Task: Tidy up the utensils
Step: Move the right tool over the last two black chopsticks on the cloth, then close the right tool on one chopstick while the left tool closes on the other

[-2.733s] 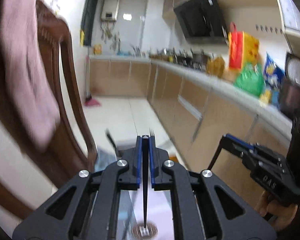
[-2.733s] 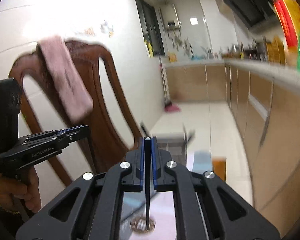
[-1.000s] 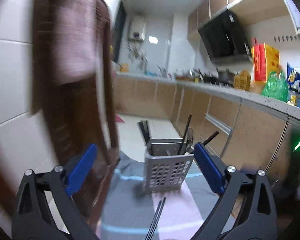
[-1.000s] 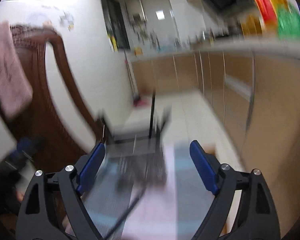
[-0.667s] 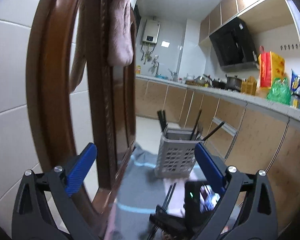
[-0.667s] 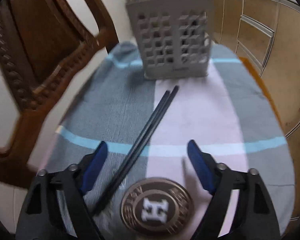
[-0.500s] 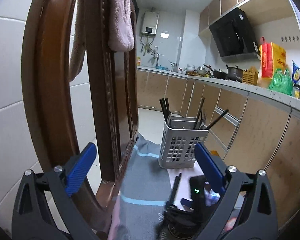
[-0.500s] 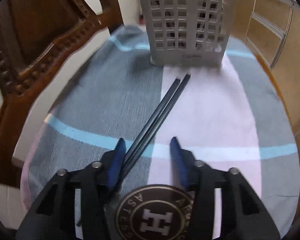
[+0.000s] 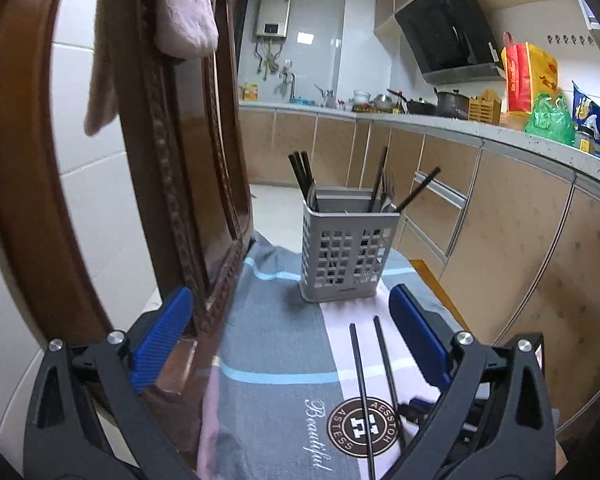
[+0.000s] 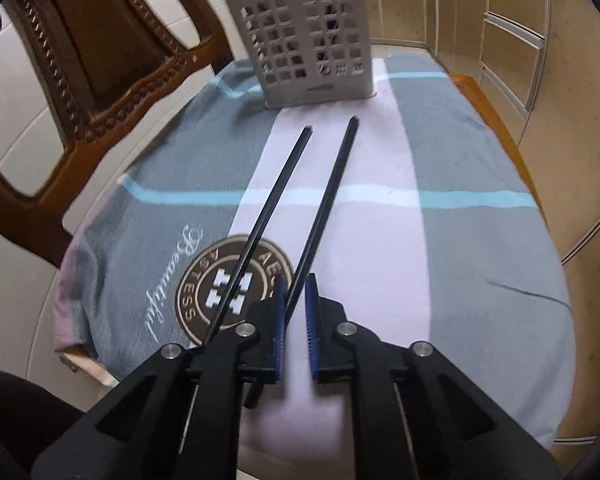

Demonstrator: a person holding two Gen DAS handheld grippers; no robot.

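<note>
Here the right gripper (image 10: 296,308) is nearly closed around the right chopstick (image 10: 327,200), aimed lengthwise at the caddy (image 10: 304,36); the left gripper (image 9: 288,340) is held wide open.

Right gripper (image 10: 296,300) jaws nearly closed around one black chopstick (image 10: 324,204) on the towel (image 10: 460,240).

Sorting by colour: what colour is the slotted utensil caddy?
Light grey slotted plastic utensil caddy, clearest in the left wrist view.
</note>
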